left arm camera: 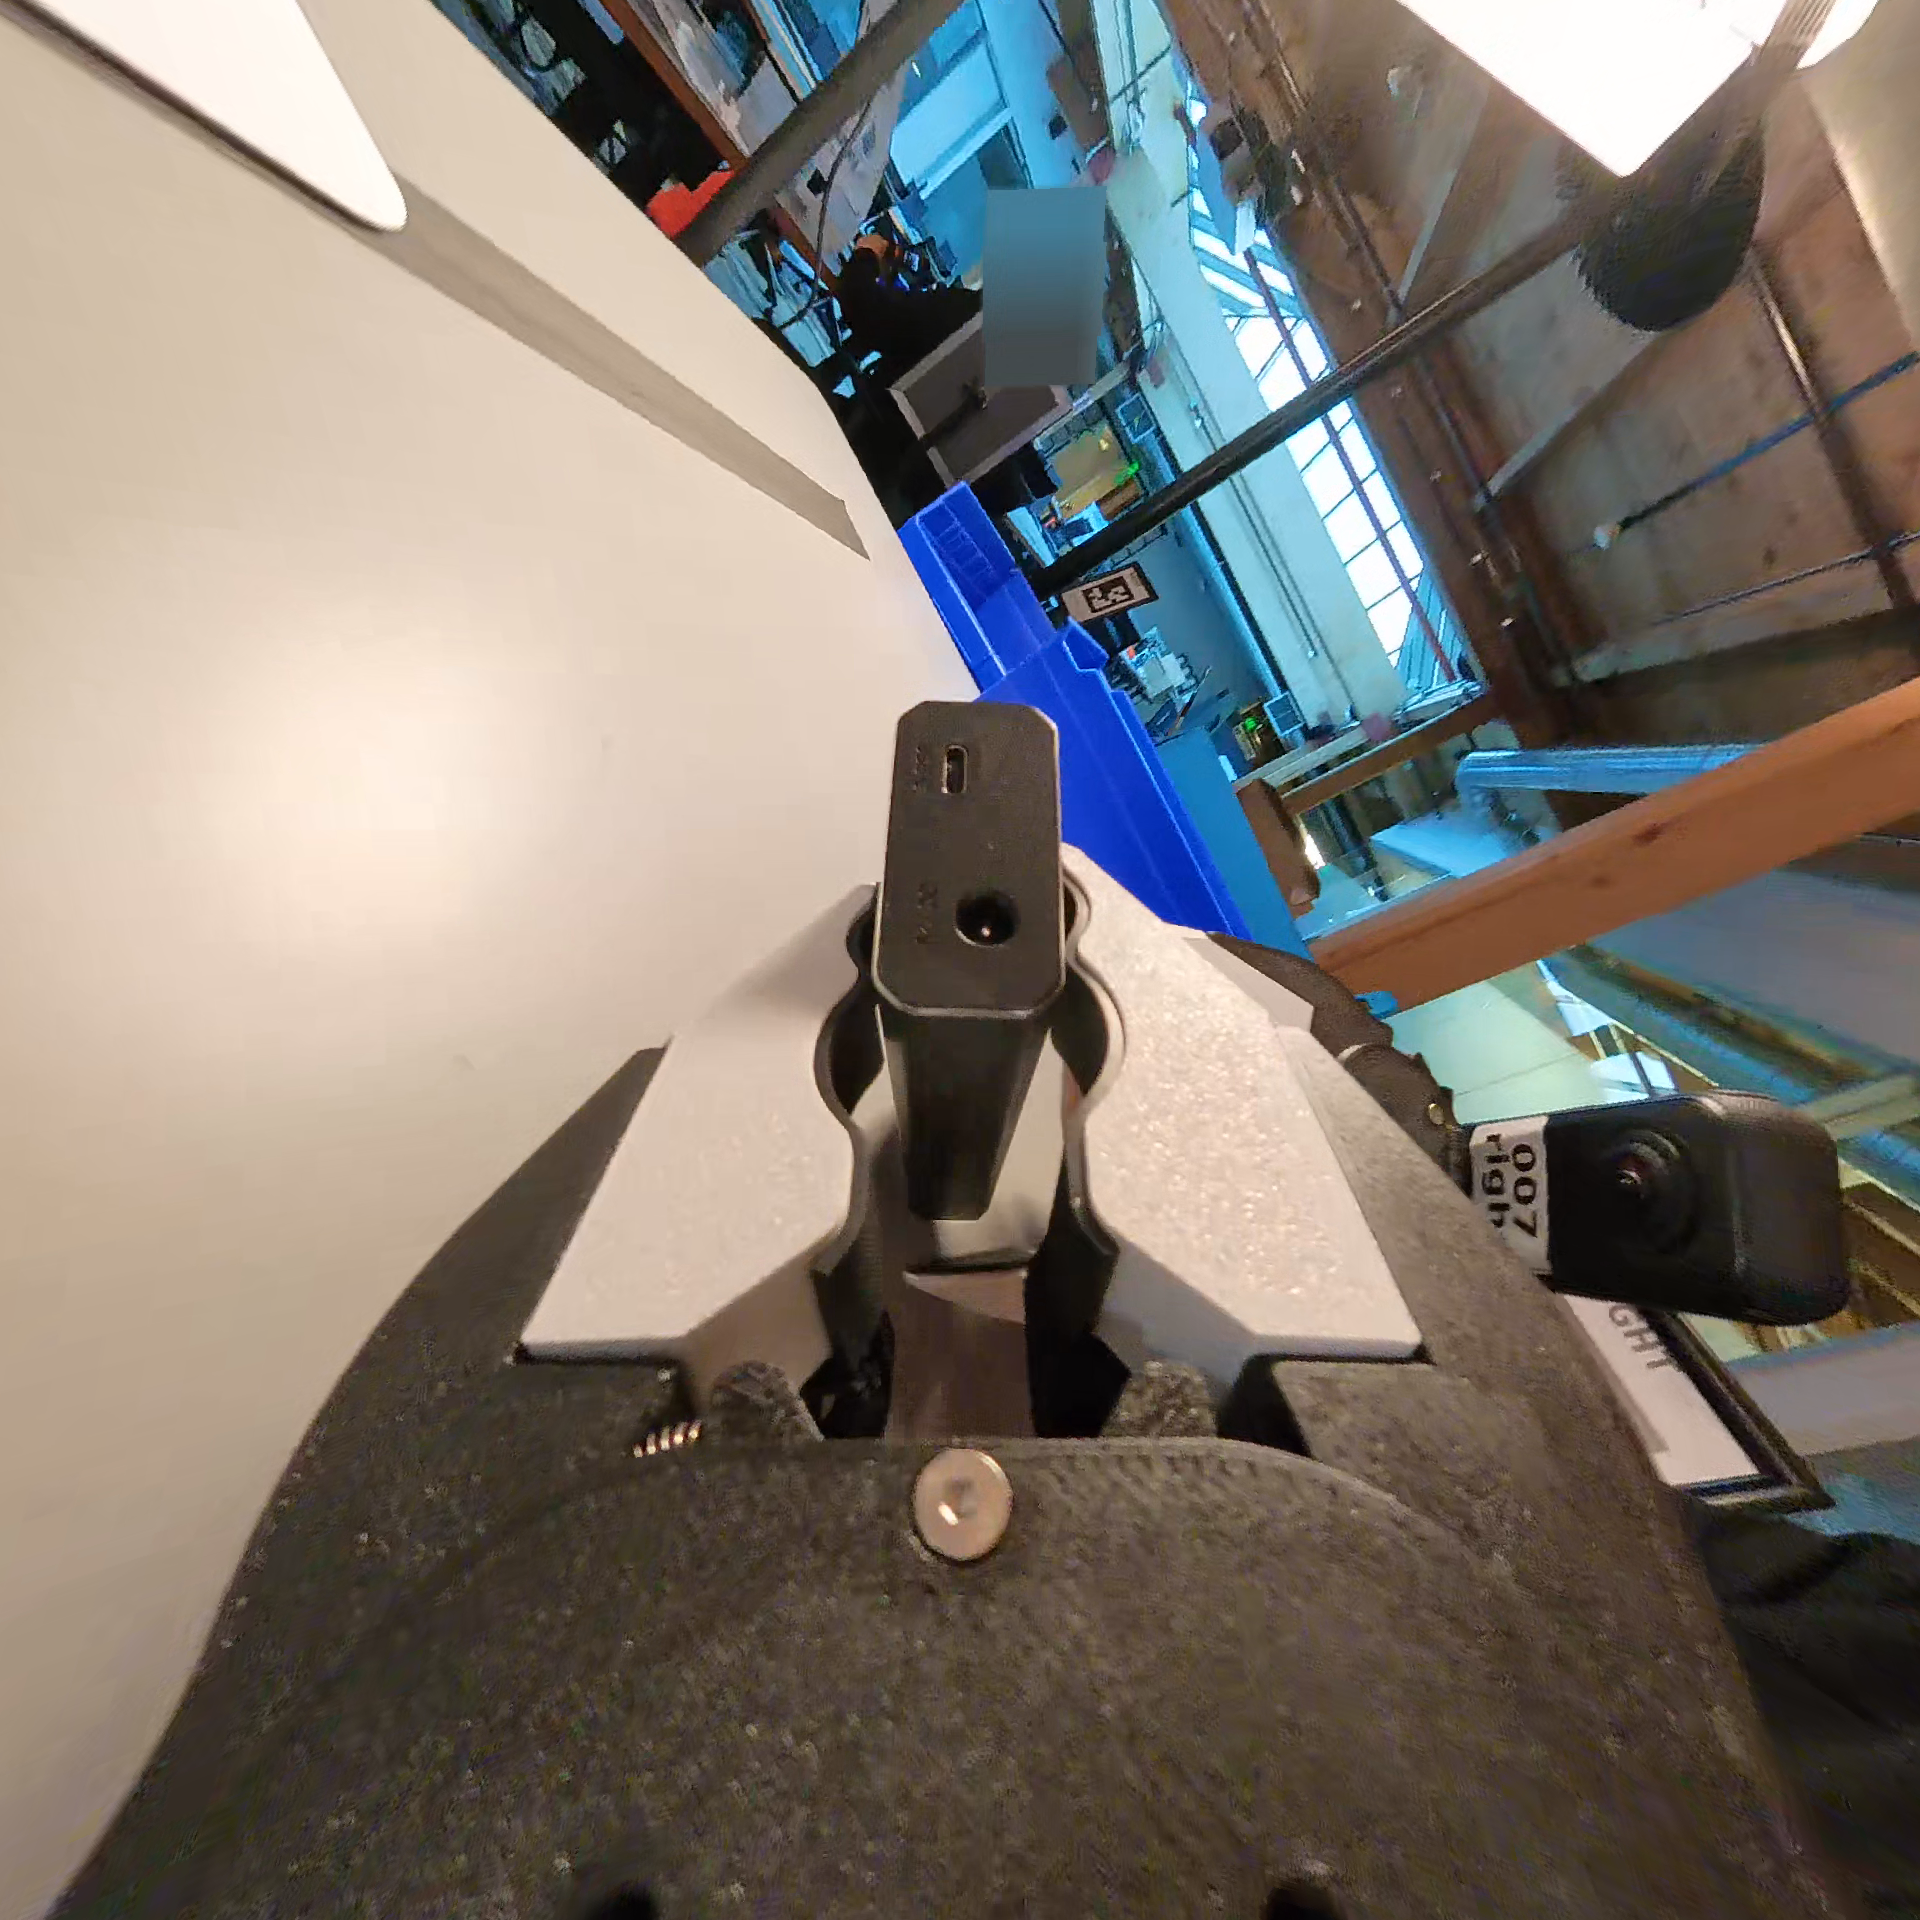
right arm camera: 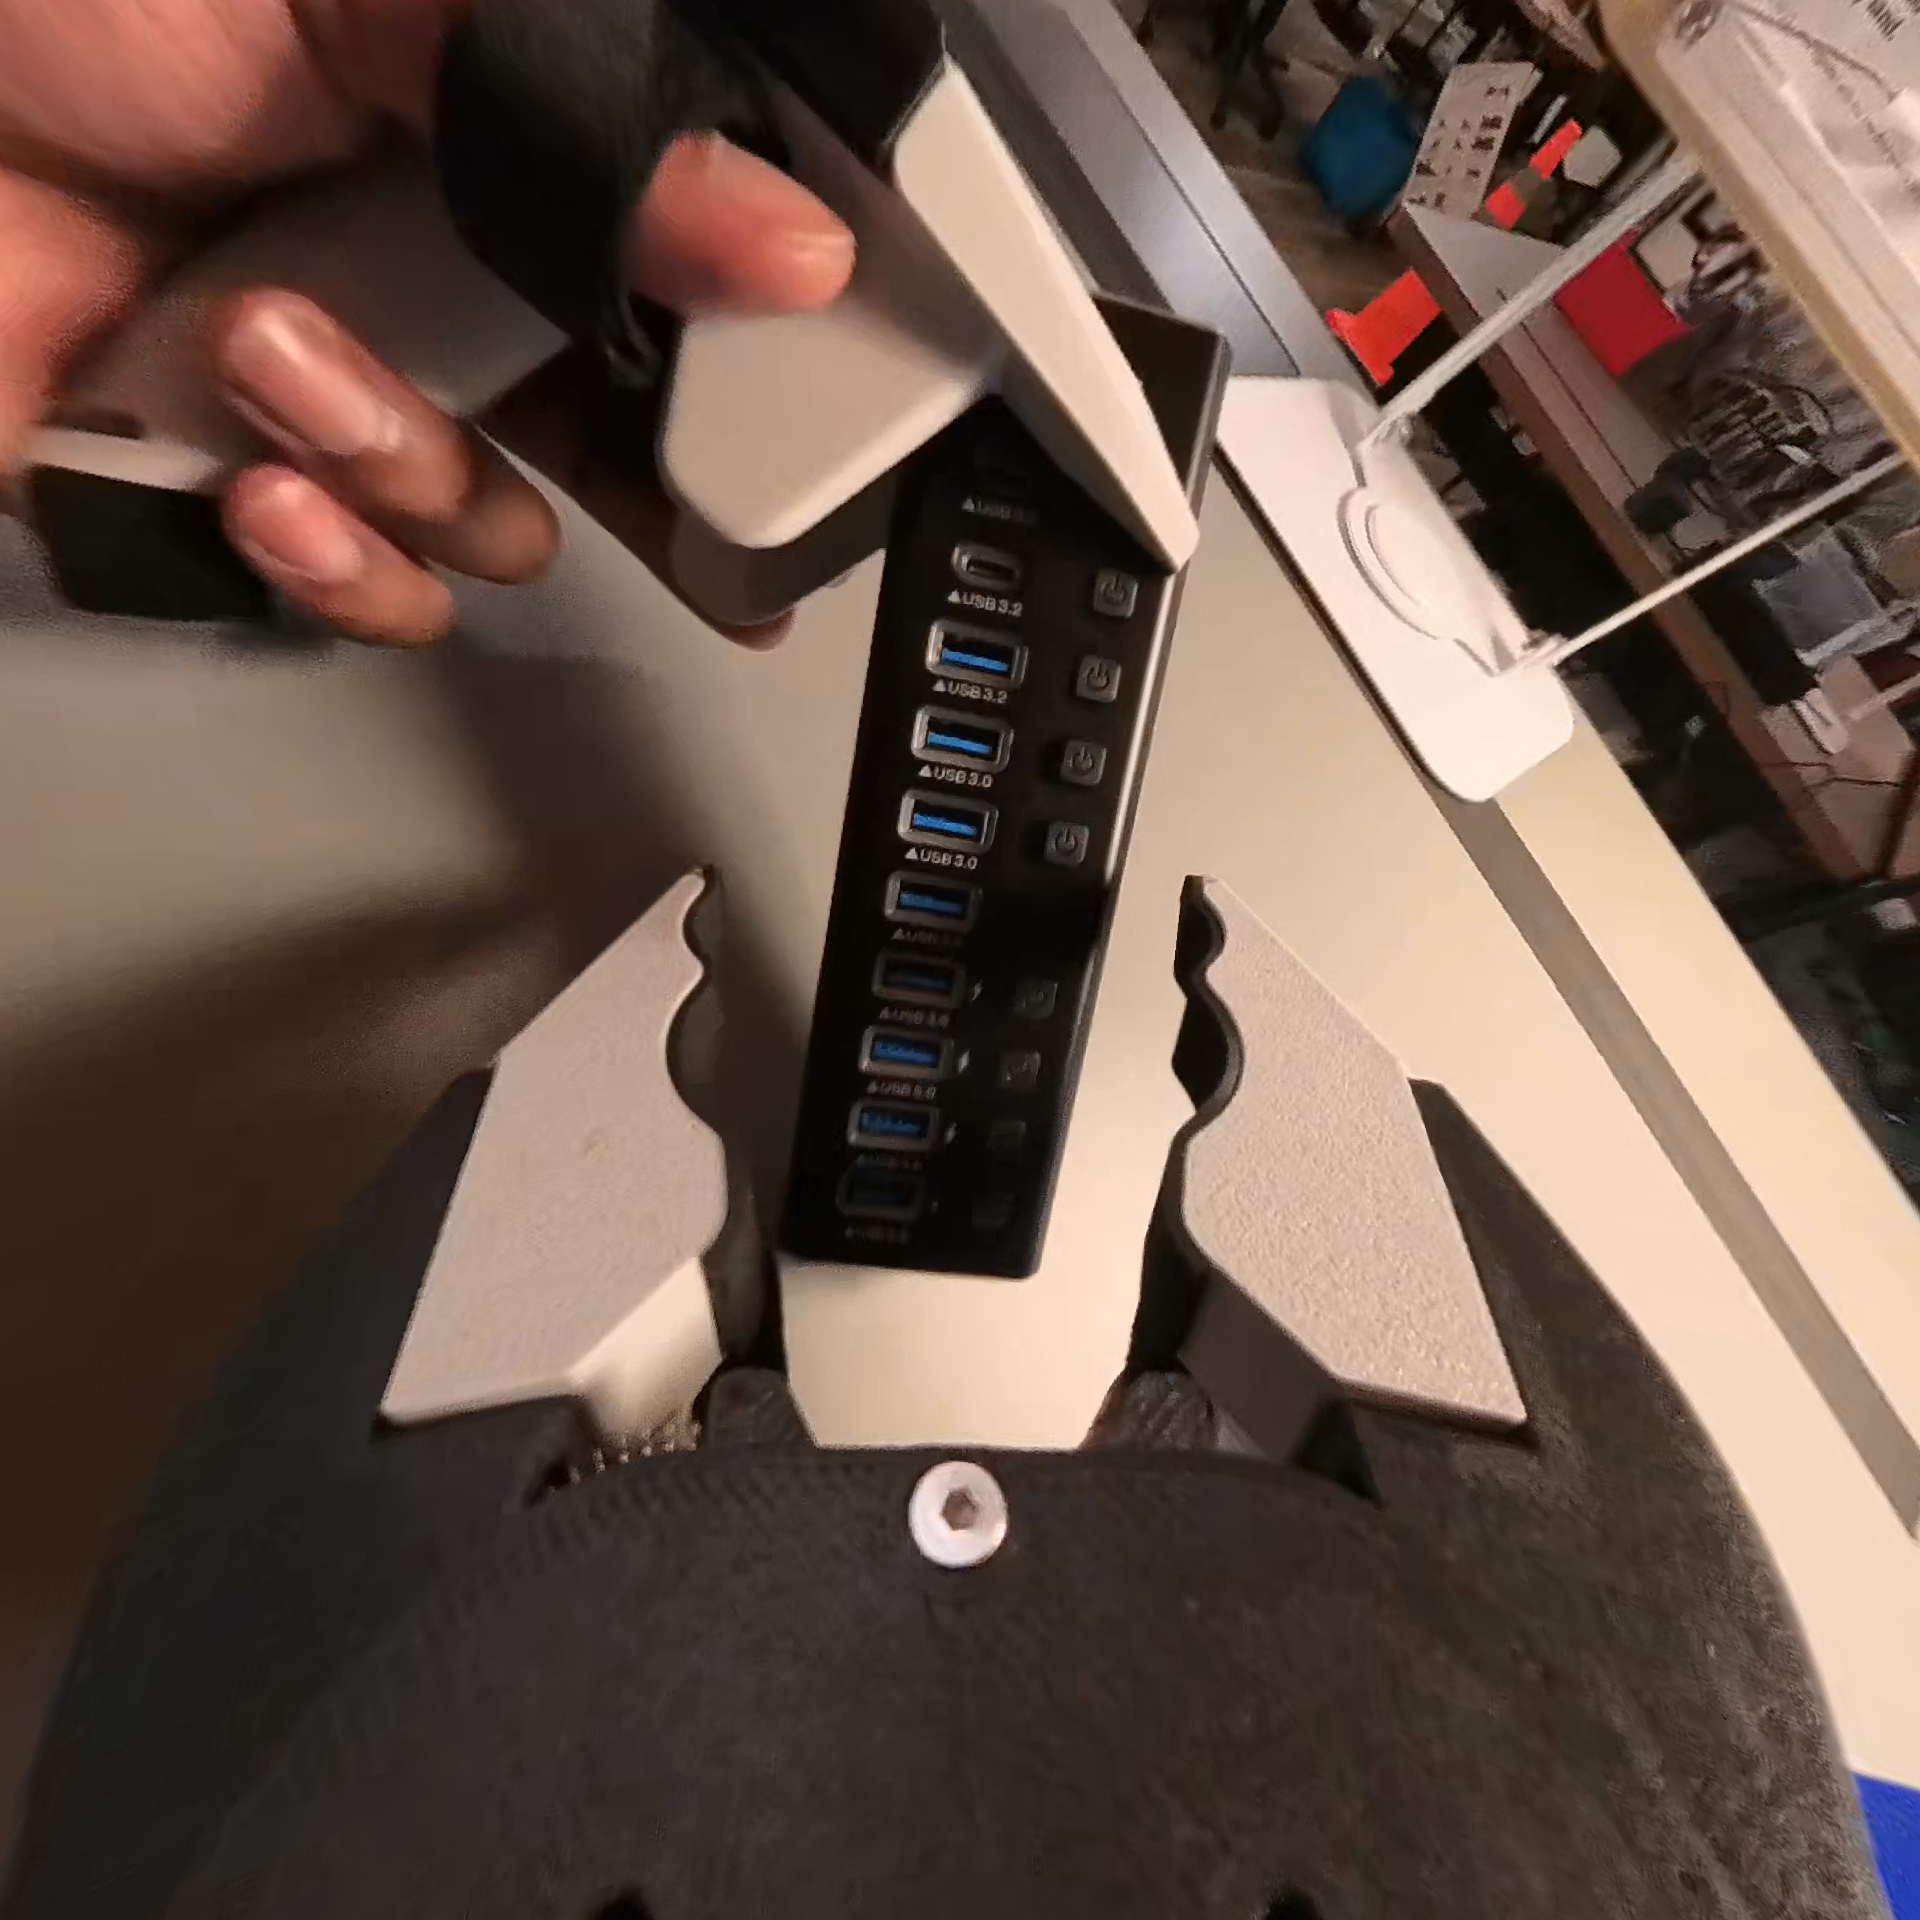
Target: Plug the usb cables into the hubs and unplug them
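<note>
A long black USB hub (right arm camera: 977, 883) with a row of blue ports and small buttons is held above the white table (right arm camera: 1299, 935). My left gripper (left arm camera: 971, 914) is shut on one end of the hub (left arm camera: 966, 821), whose end face shows a small port and a round jack. In the right wrist view the left gripper's grey fingers (right arm camera: 800, 447) clamp the hub's far end, with a person's hand (right arm camera: 343, 436) behind them. My right gripper (right arm camera: 948, 881) is open, its fingers on either side of the hub's near end without touching it. No cable is in view.
A white clamp base (right arm camera: 1403, 582) with thin rods sits at the table's far edge. Blue bins (left arm camera: 1060, 727) stand beyond the table (left arm camera: 364, 727). The right gripper's camera body (left arm camera: 1694, 1205) is close on the right of the left gripper.
</note>
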A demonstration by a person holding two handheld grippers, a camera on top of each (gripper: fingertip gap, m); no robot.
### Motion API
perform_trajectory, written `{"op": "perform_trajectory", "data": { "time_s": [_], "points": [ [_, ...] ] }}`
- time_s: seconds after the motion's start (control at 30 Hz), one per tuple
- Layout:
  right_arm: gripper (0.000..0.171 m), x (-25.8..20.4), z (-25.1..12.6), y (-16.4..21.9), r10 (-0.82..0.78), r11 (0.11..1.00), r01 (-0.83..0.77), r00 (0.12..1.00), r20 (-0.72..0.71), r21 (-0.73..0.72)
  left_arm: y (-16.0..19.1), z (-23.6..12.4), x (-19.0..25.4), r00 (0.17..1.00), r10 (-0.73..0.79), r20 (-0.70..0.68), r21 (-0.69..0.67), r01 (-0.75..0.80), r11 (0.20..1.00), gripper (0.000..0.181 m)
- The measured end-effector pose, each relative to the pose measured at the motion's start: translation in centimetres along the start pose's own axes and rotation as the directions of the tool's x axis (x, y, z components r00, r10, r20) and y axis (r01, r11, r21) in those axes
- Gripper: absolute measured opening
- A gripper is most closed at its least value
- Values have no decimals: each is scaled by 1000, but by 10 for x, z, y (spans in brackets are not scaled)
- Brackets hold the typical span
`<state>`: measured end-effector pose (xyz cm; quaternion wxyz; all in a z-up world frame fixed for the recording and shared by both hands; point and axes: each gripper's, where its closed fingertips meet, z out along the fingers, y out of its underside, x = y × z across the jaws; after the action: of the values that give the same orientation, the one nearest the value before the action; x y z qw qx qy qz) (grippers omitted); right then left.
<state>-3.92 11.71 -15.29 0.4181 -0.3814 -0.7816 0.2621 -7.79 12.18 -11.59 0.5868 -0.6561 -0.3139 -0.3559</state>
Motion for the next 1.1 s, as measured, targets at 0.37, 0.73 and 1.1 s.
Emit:
{"op": "perform_trajectory", "data": {
  "time_s": [0.37, 0.73, 1.1],
  "points": [
    [64, 4, 2, 41, -84, 975, 86, 996, 16, -203, 52, 17, 9, 998, 60, -33, -192, -65, 979, 35],
    [62, 7, -17, 62, 7, 967, 22, 994, 111, -256, 50, -7, 11, 972, 232, -22, -222, -231, 947, 46],
    [63, 6, -33, 83, 148, 950, -73, 962, 230, -304, -71, -234, 38, 779, 464, 422, 10, -515, 857, 49]
  ]
}}
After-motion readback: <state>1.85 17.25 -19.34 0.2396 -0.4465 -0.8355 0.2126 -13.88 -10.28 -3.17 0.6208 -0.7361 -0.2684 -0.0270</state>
